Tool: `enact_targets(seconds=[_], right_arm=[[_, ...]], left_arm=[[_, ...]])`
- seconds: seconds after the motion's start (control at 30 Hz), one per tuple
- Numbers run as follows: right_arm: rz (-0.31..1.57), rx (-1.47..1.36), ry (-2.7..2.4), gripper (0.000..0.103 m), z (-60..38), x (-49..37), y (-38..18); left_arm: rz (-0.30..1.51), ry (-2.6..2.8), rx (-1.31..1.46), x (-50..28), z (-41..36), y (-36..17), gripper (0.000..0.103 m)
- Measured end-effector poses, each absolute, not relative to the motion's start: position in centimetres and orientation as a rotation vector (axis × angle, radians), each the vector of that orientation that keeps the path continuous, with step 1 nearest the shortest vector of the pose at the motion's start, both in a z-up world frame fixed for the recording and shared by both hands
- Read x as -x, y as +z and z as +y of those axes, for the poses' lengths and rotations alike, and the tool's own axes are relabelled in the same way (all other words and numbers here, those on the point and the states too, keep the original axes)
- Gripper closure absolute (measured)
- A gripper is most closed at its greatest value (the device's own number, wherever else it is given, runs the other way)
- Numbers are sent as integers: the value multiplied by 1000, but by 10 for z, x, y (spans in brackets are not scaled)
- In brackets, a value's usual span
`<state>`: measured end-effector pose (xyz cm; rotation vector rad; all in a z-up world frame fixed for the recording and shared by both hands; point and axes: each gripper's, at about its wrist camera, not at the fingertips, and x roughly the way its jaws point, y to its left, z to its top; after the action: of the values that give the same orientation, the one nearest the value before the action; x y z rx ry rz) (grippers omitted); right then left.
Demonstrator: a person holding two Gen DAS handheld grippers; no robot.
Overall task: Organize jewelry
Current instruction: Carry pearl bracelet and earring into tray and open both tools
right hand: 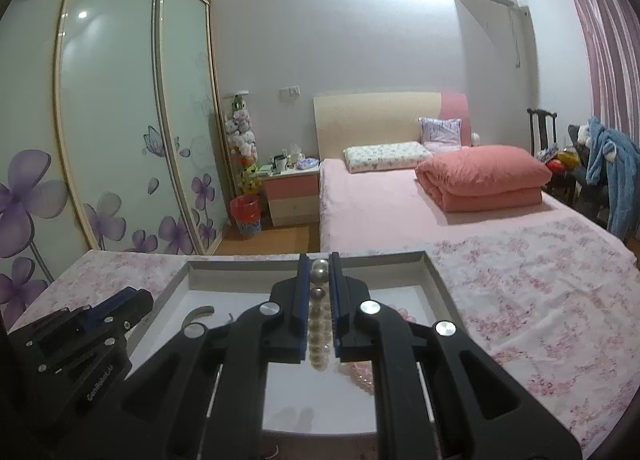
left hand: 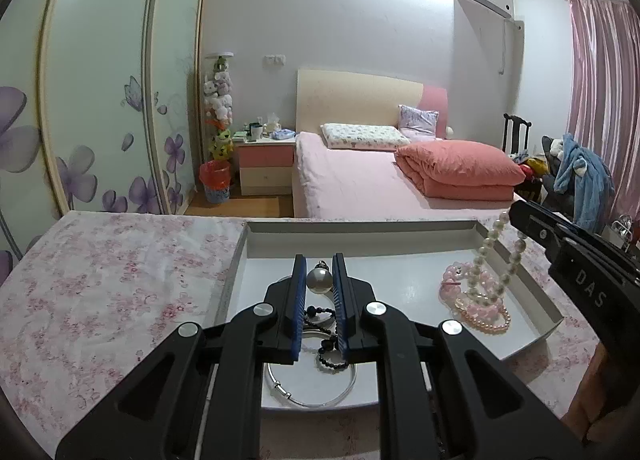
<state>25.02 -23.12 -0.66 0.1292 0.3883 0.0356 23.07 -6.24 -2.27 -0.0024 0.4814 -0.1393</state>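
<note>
So the setup is a tabletop (left hand: 100,280) under a pink floral cloth with a shallow white tray (left hand: 400,236) on it, and all the jewelry is in or above that tray.

The right tongs (right hand: 319,280) are clenched on a white pearl necklace (left hand: 486,256). In the left view it hangs in a long loop from the right tongs at about 3 o'clock, and the bottom of the loop reaches down onto a pile of pink bead bracelets (left hand: 476,300) at the tray's right end. That's my biggest worry: the hanging loop could catch the pink pile and drag it along or over the tray's low wall. And the tongs only pinch a few beads, so a jerk could let the strand slide out.

The left tongs (left hand: 319,280) are nearly shut around a big pearl pendant (left hand: 319,281). It looks gripped, though round pearl on flat pads could pop out sideways. Its black beaded strand (left hand: 320,316) dangles toward 6 o'clock over a thin silver bangle (left hand: 312,392), so it could hook the bangle and tangle.

Both tongs are close over the same tray, so the two strands crossing is a risk too.
</note>
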Motion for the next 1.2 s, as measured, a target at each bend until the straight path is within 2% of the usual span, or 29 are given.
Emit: enact_targets(seconds=[0.47,0.53,0.57,0.73,1.2], right_arm=[[487,-208,67,90,-240,-275,-25],[493,-221,75,77,-242,-276,-25],[491,-224,74,76,-243,-275,-24],[490,-235,65,76,-249,-267,-23],[582,-203,106,76,-249,-220,-32]], left_arm=[[543,-161,-14,-253,-71,-38,88],[550,-164,-7,-254,-70,-39,87],[554,-165,-1,-255,-69,-39,87],[571,-171,59,-256,-55,-37,79],[605,-169,80,-225,-25,-33,78]])
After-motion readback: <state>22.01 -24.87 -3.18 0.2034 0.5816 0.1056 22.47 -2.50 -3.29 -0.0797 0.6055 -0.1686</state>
